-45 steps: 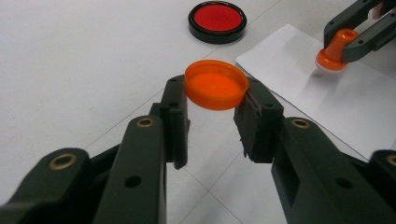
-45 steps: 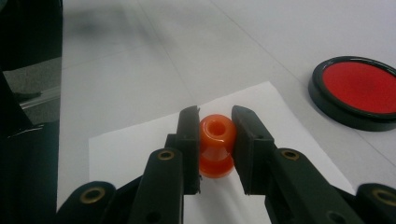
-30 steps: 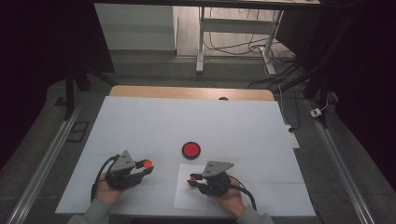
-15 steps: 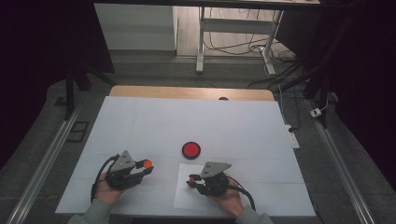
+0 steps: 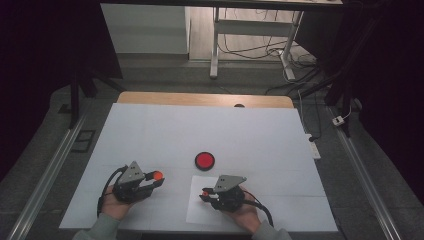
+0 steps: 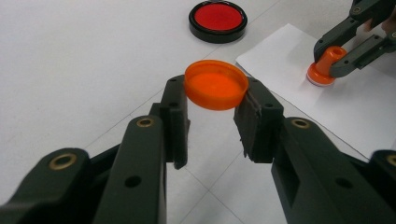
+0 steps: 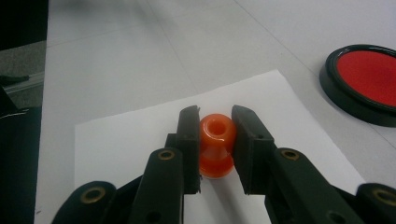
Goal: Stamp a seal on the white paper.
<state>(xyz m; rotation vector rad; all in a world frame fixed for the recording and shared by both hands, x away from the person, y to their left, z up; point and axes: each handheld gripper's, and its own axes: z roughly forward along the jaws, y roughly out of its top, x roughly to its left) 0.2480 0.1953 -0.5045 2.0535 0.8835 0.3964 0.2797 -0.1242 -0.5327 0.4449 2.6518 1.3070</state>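
Note:
My left gripper [image 6: 215, 95] [image 5: 155, 178] is shut on a round orange cap [image 6: 216, 85] [image 5: 158, 175], held just above the white table. My right gripper [image 7: 215, 128] [image 5: 206, 194] is shut on the neck of a small orange stamp [image 7: 216, 144] [image 6: 325, 66] that stands base-down on a white sheet of paper [image 5: 200, 210] [image 7: 135, 135] [image 6: 299, 70]. A round red ink pad in a black case [image 5: 204, 160] [image 6: 218, 19] [image 7: 366, 84] lies on the table beyond both grippers, just past the paper's far edge.
The white tabletop [image 5: 200, 130] stretches far beyond the pad to a wooden strip [image 5: 200, 99] at its back edge. Metal rails [image 5: 45, 175] run along both sides. Table legs and cables [image 5: 280, 55] stand on the floor behind.

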